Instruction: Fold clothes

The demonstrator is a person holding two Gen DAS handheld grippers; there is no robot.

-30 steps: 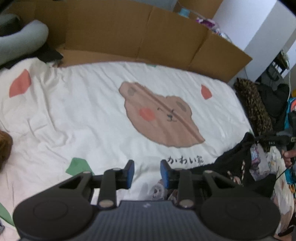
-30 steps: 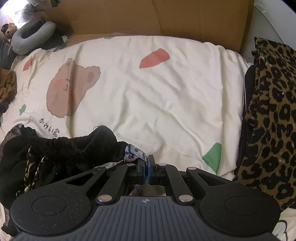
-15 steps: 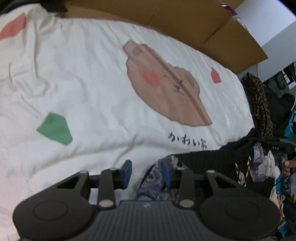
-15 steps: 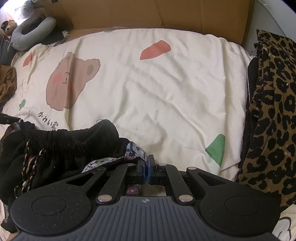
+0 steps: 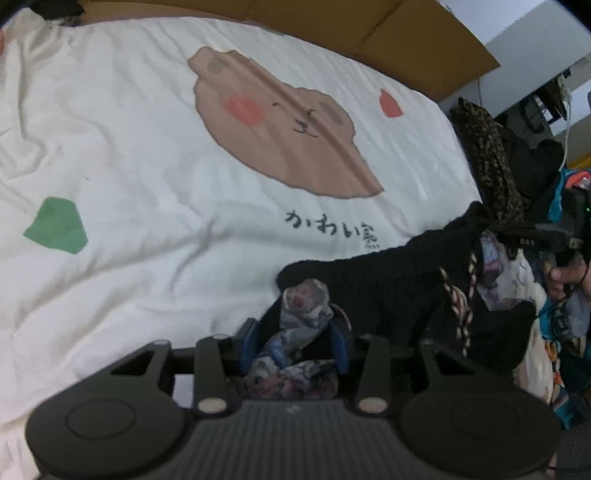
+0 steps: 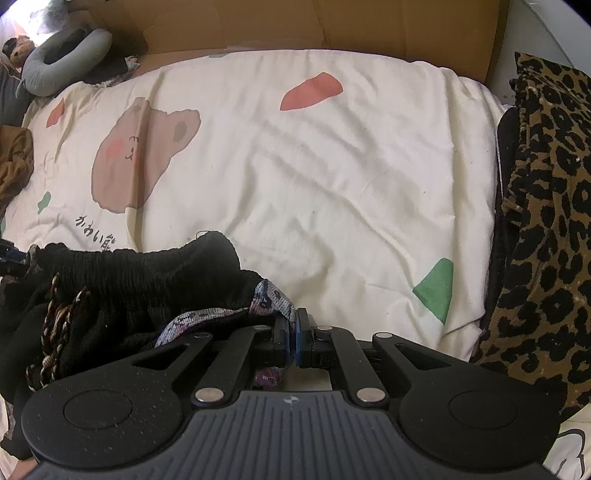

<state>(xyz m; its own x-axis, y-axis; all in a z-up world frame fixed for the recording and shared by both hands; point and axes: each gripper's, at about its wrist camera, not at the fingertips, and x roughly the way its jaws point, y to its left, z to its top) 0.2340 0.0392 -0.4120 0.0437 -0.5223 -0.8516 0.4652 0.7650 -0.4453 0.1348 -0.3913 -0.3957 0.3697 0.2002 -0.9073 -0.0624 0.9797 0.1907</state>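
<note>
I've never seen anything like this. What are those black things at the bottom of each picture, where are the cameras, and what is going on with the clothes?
Each black shape is a hand-held gripper: a person carries one in each hand, and a wide-angle camera on it looks forward along its two fingers. One picture comes from the left gripper, the other from the right gripper. Both look across a cream bedspread printed with a bear, with cardboard behind it. A leopard-print cloth lies at the bed's right edge. The garment being handled is black with a patterned lining. The right gripper is shut on a patterned corner of it. The left gripper's blue pads sit either side of another bunched patterned part, apart rather than pinched together.
</note>
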